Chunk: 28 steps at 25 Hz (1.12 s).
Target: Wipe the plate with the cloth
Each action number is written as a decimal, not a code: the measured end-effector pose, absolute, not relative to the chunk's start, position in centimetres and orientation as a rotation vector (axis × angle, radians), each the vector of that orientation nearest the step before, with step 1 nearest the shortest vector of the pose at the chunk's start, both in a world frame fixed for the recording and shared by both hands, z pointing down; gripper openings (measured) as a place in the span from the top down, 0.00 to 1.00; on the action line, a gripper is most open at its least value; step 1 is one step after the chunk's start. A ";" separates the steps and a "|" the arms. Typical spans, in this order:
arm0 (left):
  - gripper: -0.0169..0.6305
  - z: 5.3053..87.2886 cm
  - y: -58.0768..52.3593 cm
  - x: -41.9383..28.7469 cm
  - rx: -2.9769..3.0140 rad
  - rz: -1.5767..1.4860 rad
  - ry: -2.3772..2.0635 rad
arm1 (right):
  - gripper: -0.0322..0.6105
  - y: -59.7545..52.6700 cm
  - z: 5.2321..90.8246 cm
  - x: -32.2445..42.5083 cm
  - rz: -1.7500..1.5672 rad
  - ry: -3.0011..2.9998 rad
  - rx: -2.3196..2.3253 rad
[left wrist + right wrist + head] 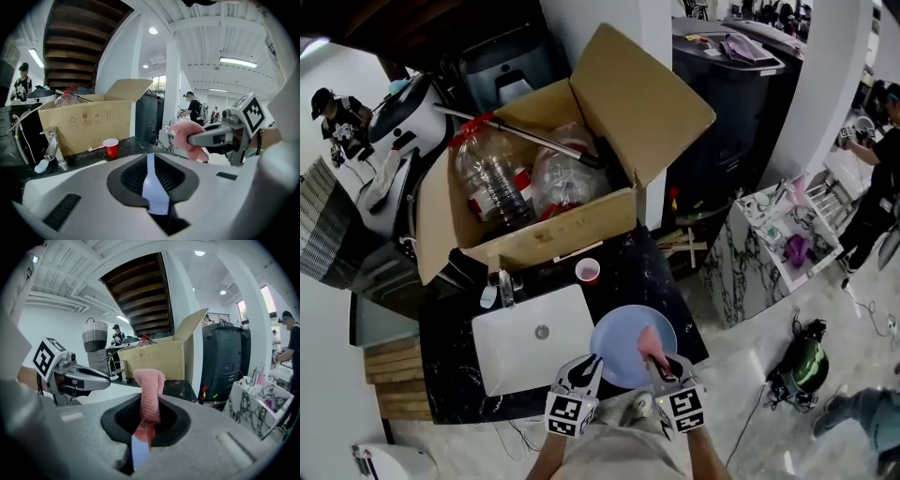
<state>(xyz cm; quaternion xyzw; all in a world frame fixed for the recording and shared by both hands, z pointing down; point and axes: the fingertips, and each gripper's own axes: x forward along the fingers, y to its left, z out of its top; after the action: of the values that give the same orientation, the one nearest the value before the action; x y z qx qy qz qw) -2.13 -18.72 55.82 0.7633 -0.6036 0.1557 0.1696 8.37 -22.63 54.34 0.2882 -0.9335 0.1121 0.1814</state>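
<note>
A pale blue plate (pixel 623 342) is held above the black counter, just right of the sink. My left gripper (pixel 589 367) is shut on the plate's left rim. In the left gripper view the plate (pixel 152 187) shows edge-on between the jaws. My right gripper (pixel 661 366) is shut on a pink cloth (pixel 649 345) that lies against the plate's face. In the right gripper view the cloth (pixel 149 394) stands up from the jaws, with a strip of the plate (pixel 139 451) below it. The left gripper view also shows the cloth (pixel 185 136) bunched at the right gripper's tips.
A white sink (pixel 534 337) with a faucet (pixel 504 286) lies left of the plate. A red cup (pixel 589 271) stands behind it, in front of a big open cardboard box (pixel 544 169). A marble-patterned stand (pixel 778 234) and a black bin (pixel 731 84) are at the right.
</note>
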 end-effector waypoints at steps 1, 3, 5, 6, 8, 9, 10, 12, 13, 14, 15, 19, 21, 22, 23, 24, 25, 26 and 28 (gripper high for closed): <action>0.90 55.9 -18.7 -2.2 2.164 0.439 -1.717 | 0.90 -22.7 54.5 8.1 0.316 -2.634 0.799; 0.90 56.0 -18.6 -2.2 2.157 0.439 -1.716 | 0.90 -22.8 54.8 7.5 0.315 -2.627 0.775; 0.90 56.4 -18.6 -2.5 2.156 0.441 -1.711 | 0.90 -22.9 55.2 6.8 0.313 -2.618 0.762; 0.90 56.5 -18.7 -2.8 2.156 0.438 -1.707 | 0.90 -23.0 55.5 6.4 0.311 -2.611 0.759; 0.90 56.8 -18.9 -3.4 2.162 0.425 -1.695 | 0.90 -23.2 56.0 5.6 0.305 -2.589 0.758; 0.90 56.9 -19.1 -3.7 2.167 0.419 -1.688 | 0.90 -23.3 56.3 5.3 0.302 -2.576 0.761; 0.90 57.0 -19.2 -4.1 2.173 0.415 -1.681 | 0.90 -23.5 56.7 4.9 0.301 -2.560 0.765; 0.90 57.3 -19.3 -4.9 2.182 0.412 -1.662 | 0.90 -23.7 57.5 4.1 0.304 -2.528 0.775; 0.90 57.5 -19.2 -5.2 2.187 0.410 -1.650 | 0.90 -23.7 57.9 3.7 0.308 -2.511 0.778; 0.90 57.7 -19.2 -5.5 2.191 0.408 -1.638 | 0.90 -23.7 58.4 3.2 0.314 -2.495 0.778; 0.90 58.0 -19.1 -5.8 2.195 0.405 -1.627 | 0.90 -23.7 58.9 2.8 0.319 -2.480 0.774; 0.90 58.8 -18.7 -6.8 2.203 0.389 -1.592 | 0.90 -23.1 61.2 1.0 0.331 -2.418 0.741; 0.90 59.1 -18.5 -7.2 2.206 0.385 -1.575 | 0.90 -22.9 62.2 0.1 0.338 -2.397 0.724; 0.90 59.3 -18.4 -7.3 2.208 0.385 -1.568 | 0.90 -22.9 62.5 -0.3 0.343 -2.389 0.718; 0.90 59.4 -18.4 -7.5 2.209 0.385 -1.562 | 0.90 -23.0 62.9 -0.7 0.348 -2.383 0.713; 0.90 59.4 -18.4 -7.6 2.211 0.385 -1.556 | 0.90 -23.0 63.2 -1.1 0.352 -2.376 0.710; 0.90 59.5 -18.4 -7.8 2.212 0.384 -1.551 | 0.90 -23.2 63.5 -1.5 0.354 -2.370 0.710; 0.90 59.4 -18.4 -7.9 2.213 0.382 -1.547 | 0.90 -23.3 63.7 -1.9 0.356 -2.364 0.710; 0.90 59.6 -18.3 -8.2 2.215 0.379 -1.539 | 0.90 -23.7 64.0 -2.8 0.359 -2.359 0.710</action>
<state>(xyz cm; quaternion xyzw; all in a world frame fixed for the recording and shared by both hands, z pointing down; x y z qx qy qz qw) -8.16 -18.29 59.57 0.7956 -0.5527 0.1360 0.2074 -2.83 -23.71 64.02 0.2703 -0.8976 0.1365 0.3204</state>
